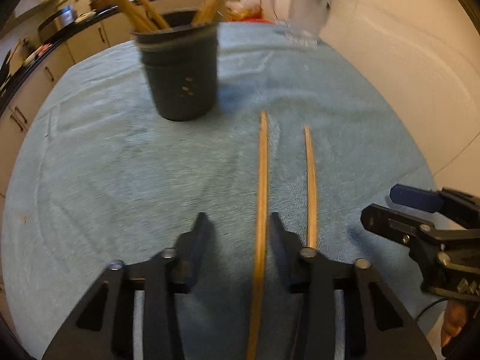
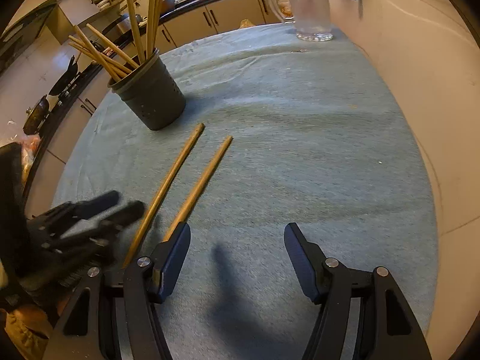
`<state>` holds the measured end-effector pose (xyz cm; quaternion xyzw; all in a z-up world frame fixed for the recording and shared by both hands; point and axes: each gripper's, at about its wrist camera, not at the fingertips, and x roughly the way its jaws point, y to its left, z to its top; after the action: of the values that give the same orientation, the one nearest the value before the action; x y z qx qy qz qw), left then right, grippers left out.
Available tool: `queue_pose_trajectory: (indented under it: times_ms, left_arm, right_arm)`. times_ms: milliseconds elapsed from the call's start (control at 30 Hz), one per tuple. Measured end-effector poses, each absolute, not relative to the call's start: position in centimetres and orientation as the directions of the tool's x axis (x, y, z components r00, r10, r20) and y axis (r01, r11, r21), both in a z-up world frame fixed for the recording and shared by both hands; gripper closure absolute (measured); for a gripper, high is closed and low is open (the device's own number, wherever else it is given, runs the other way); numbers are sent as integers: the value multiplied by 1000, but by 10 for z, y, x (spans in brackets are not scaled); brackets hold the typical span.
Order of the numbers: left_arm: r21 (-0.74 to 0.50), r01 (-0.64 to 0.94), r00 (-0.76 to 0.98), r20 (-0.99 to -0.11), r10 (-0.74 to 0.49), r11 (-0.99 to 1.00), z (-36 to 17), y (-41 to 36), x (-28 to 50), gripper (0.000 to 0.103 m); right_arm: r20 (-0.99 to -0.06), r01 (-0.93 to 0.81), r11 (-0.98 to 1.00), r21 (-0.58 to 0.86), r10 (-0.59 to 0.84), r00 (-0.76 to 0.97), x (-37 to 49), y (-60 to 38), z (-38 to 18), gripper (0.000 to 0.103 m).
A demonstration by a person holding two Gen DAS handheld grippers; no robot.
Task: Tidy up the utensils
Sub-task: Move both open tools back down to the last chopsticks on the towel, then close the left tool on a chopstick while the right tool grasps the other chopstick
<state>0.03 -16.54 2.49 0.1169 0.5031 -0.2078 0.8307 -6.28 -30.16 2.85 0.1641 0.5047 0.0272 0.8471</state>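
Observation:
Two loose wooden chopsticks lie side by side on a teal cloth. My left gripper is open and low over the cloth. The left chopstick runs between its fingers, close to the right finger, with a gap on its other side. The second chopstick lies just outside that finger. A dark holder with several chopsticks stands beyond. In the right wrist view my right gripper is open over bare cloth. Its left finger covers the near end of the second chopstick, beside the first chopstick.
A clear glass pitcher stands at the far edge of the cloth. A pale wall runs along the right side. The holder sits left of centre. Kitchen counters and cabinets lie beyond the table. The left gripper appears blurred at the left.

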Motion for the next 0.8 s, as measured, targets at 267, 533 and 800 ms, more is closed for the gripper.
queue_pose_trajectory:
  times_ms: [267,533,800]
  left_arm:
    - [-121,292,358,-906,-225,949,28,-125,15,96]
    - [-222,266,273,-916,-294,938,40,-90,13,94]
    - [-204,270,286,-916,-280,941,35,-95,53,77]
  right_arm:
    - [-860,86,952,295,225,458,-44,-282,18,33]
    - [-874,40,976,213,172,455,-20,-258,17,33]
    - [-893,-4,998,67,62,446,11,-236,14,50]
